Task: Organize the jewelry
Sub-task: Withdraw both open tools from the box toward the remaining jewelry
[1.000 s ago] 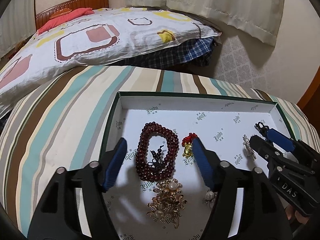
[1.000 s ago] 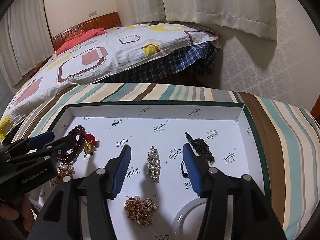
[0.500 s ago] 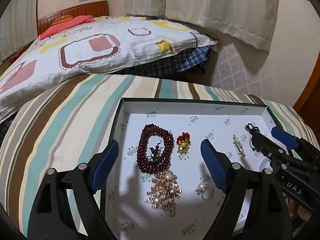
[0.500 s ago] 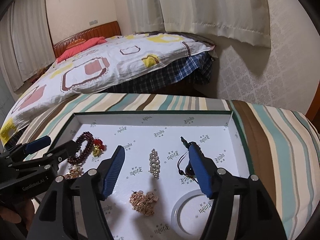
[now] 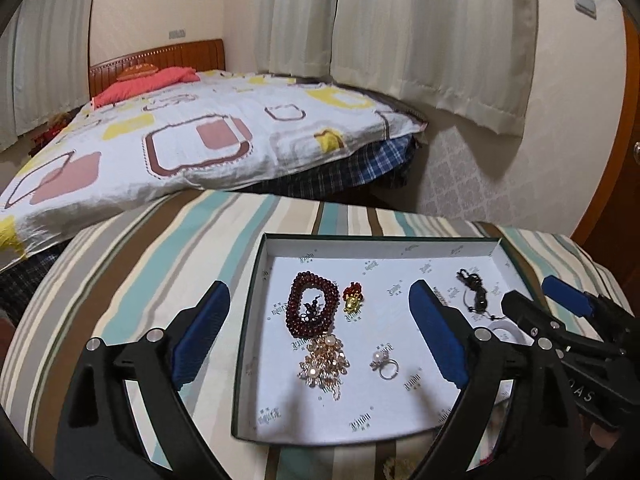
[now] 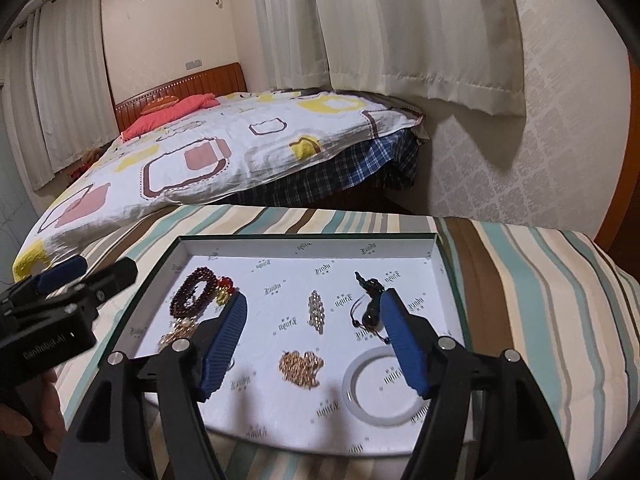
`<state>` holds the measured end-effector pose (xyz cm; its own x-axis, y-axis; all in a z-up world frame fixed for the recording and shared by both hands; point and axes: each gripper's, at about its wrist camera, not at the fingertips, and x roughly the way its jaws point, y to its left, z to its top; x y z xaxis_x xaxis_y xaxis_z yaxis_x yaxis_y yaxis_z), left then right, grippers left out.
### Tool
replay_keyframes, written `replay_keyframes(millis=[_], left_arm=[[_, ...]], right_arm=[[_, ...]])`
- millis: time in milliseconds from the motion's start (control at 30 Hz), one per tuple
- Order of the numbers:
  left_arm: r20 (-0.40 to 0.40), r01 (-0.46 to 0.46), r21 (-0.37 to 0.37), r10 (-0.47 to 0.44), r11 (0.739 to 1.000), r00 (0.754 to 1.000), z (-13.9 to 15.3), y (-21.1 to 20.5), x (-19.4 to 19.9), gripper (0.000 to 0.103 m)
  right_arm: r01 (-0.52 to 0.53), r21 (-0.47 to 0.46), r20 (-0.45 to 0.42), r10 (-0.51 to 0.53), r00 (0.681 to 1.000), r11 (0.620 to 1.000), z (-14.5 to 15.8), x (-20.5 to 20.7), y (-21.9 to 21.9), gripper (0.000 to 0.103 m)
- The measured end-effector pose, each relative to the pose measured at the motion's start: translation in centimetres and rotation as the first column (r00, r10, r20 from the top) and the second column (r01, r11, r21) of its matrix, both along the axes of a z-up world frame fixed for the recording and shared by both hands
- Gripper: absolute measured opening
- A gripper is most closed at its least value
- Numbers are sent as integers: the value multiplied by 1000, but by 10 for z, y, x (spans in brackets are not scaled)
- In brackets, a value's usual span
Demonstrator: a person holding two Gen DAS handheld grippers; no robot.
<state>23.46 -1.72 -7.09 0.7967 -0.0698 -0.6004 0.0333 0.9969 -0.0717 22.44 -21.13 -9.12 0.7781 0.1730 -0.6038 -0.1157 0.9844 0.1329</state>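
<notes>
A white-lined tray holds the jewelry. In the left wrist view I see a dark red bead bracelet, a red-and-gold charm, a gold pearl brooch, a pearl ring and a black cord. The right wrist view adds a rhinestone clip, a gold chain pile and a white bangle. My left gripper hovers above the tray's left half, its jaws opening, nothing between them. Over the right half my right gripper stands open and holds nothing.
The tray lies on a striped cloth over a rounded surface. Behind it stands a bed with a patterned quilt. Curtains hang on the back wall, and a wooden door edge shows at the right. A hand grips the left tool.
Both grippers have drawn back and up from the tray, so more of the room shows. Both pairs of jaws stand wider than before. The jewelry has not moved.
</notes>
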Motion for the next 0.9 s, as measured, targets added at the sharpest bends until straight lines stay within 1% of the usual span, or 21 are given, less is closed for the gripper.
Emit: replay_keyframes(millis=[200, 367, 633, 900], left_arm=[[30, -3, -11, 3, 1000, 1000, 7, 2, -35, 89], [22, -11, -8, 11, 1000, 1000, -3, 2, -65, 89], [8, -42, 9, 42, 999, 999, -24, 9, -105, 89], [-48, -47, 19, 47, 999, 998, -45, 12, -124, 89]], right_arm=[[20, 0, 12, -20, 1000, 1000, 2, -34, -5, 68], [32, -9, -1, -32, 999, 999, -8, -63, -5, 68], [23, -20, -66, -25, 998, 1000, -39, -98, -2, 67], [-6, -19, -149, 3, 989, 1000, -64, -104, 6, 67]])
